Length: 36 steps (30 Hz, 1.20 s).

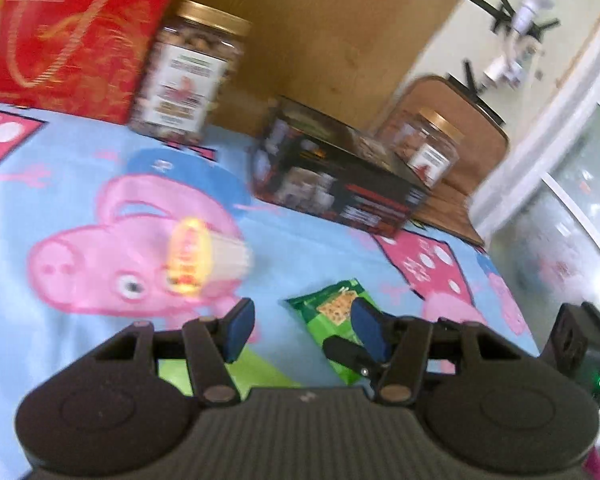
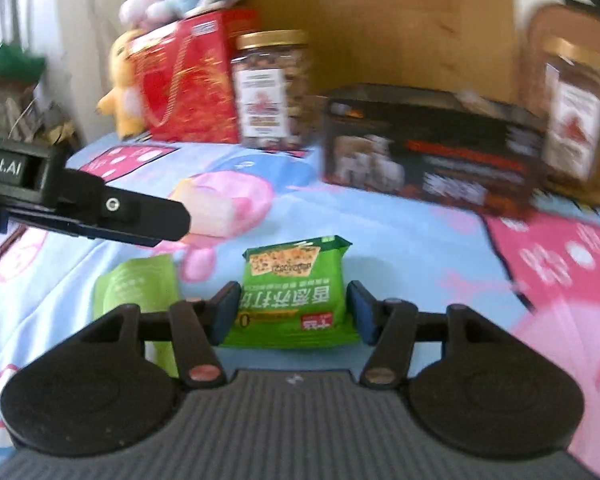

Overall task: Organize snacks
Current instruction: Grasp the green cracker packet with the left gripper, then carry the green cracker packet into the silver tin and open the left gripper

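A home bedroom, cartoon-pig bedspread, plush toys, wooden headboard, snack jars

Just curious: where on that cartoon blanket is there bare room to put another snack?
Bare blanket lies between the green cracker packet and the black box. The back is crowded: red box, gold-lidded jar, black box.

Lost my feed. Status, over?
Left gripper open, empty. Right gripper open, astride the cracker pack, pads apart from it. Left finger hangs beside; nothing blocks.

left gripper jaws apart, green cracker packet on cartoon sheet
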Each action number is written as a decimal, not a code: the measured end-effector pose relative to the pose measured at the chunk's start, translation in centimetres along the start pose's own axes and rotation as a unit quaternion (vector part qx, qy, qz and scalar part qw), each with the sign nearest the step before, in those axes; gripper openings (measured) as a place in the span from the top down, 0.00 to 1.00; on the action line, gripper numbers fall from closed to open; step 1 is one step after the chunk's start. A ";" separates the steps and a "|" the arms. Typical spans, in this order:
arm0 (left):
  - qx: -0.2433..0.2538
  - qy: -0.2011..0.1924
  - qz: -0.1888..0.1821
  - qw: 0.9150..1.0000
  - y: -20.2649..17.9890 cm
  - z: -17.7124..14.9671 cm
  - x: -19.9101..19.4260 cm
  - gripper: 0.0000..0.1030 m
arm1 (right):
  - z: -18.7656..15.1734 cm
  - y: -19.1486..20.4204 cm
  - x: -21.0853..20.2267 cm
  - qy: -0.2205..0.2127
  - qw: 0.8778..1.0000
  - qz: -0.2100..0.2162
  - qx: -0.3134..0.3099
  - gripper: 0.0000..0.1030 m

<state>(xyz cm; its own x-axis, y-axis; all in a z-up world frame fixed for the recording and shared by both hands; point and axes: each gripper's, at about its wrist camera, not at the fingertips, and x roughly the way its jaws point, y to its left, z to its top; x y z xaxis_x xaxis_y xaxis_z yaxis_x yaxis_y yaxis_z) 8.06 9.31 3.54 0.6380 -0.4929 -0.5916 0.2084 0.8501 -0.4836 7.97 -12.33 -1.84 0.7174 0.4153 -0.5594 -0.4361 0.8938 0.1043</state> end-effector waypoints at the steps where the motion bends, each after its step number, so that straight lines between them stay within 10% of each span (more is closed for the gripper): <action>1: 0.005 0.007 -0.006 1.000 -0.7 -0.2 0.5 0.47 | -0.7 -0.5 -0.8 -0.003 1.000 -0.005 0.006 0.41; 13: 0.004 0.054 -0.007 0.999 -3.8 -2.6 4.2 0.36 | -3.8 -0.2 -3.1 -0.020 0.998 -0.024 -0.055 0.33; 19: 0.016 0.063 -0.018 0.998 -4.7 -2.2 4.9 0.56 | -3.7 -0.3 -3.2 -0.031 0.998 -0.017 -0.044 0.45; 36: 0.058 -0.035 0.008 0.998 -6.1 14.9 10.5 0.53 | 11.0 -5.1 4.2 -0.142 0.989 -0.038 0.027 0.44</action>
<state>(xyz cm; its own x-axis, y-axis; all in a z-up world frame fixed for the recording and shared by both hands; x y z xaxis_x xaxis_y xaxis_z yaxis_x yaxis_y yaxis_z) 24.55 1.73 9.88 0.6914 -0.4688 -0.5497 0.2796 0.8752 -0.3948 19.18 -13.25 4.36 0.8740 0.3695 -0.3155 -0.3500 0.9292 0.1187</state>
